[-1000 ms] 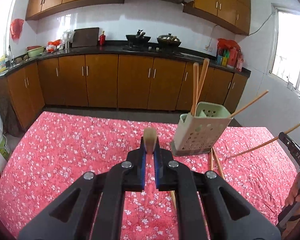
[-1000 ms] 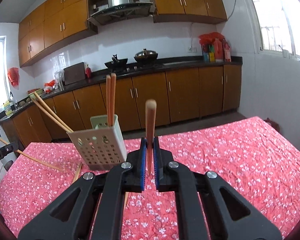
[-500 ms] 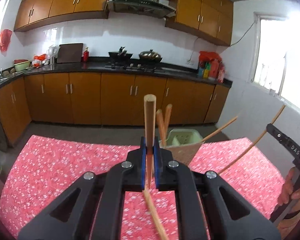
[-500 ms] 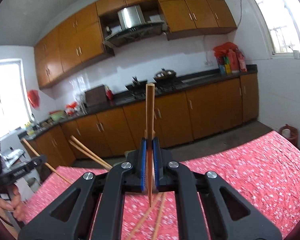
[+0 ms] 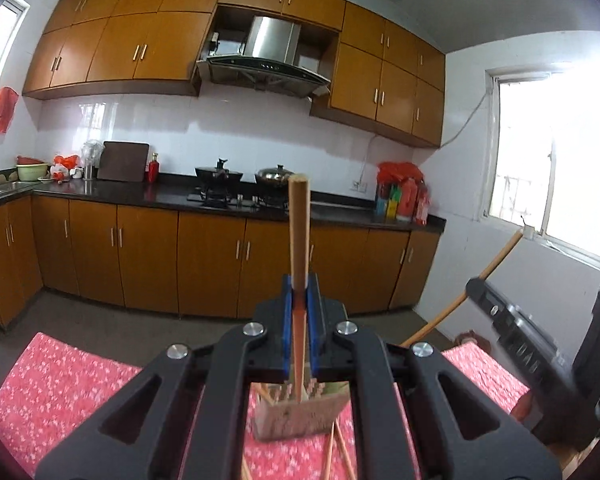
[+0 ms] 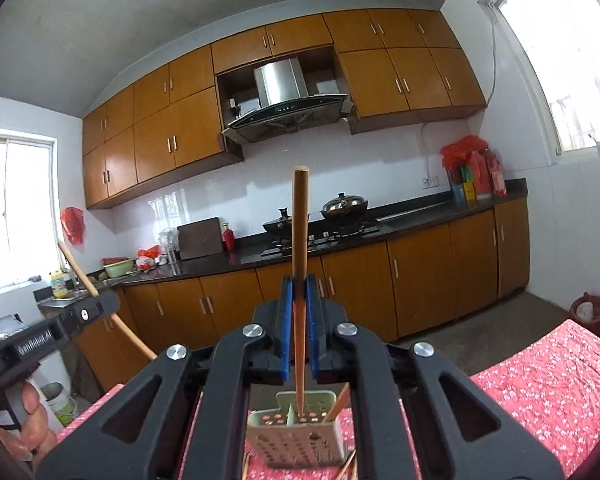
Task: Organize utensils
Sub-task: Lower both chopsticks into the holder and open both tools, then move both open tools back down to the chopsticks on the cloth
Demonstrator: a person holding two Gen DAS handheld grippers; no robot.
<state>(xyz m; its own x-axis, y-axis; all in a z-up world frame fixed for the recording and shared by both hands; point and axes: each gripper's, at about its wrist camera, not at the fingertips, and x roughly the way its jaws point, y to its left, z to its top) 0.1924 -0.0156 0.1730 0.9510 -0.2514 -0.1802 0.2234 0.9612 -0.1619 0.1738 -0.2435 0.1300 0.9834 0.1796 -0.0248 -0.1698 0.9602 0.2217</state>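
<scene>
My left gripper point(image 5: 299, 304) is shut on a wooden chopstick point(image 5: 299, 232) held upright, its lower end over the pale green perforated utensil holder point(image 5: 300, 416) below the jaws. My right gripper point(image 6: 299, 304) is shut on another upright chopstick point(image 6: 300, 232), its tip pointing down into the holder point(image 6: 296, 440), which has a chopstick leaning in it. The other gripper and its chopstick show at the edge of each view point(image 5: 516, 332) point(image 6: 52, 332). Loose chopsticks point(image 5: 338, 452) lie on the cloth by the holder.
The table carries a red floral cloth point(image 6: 548, 384). Behind it stand kitchen counters with brown cabinets point(image 5: 148, 256), a stove with pots point(image 5: 276, 174) and windows on both sides. A small red bin point(image 6: 588, 312) stands on the floor at right.
Both grippers have risen and tilted up, each bringing its chopstick upright above the holder. The holder has dropped from mid-frame to beneath the jaws in both views.
</scene>
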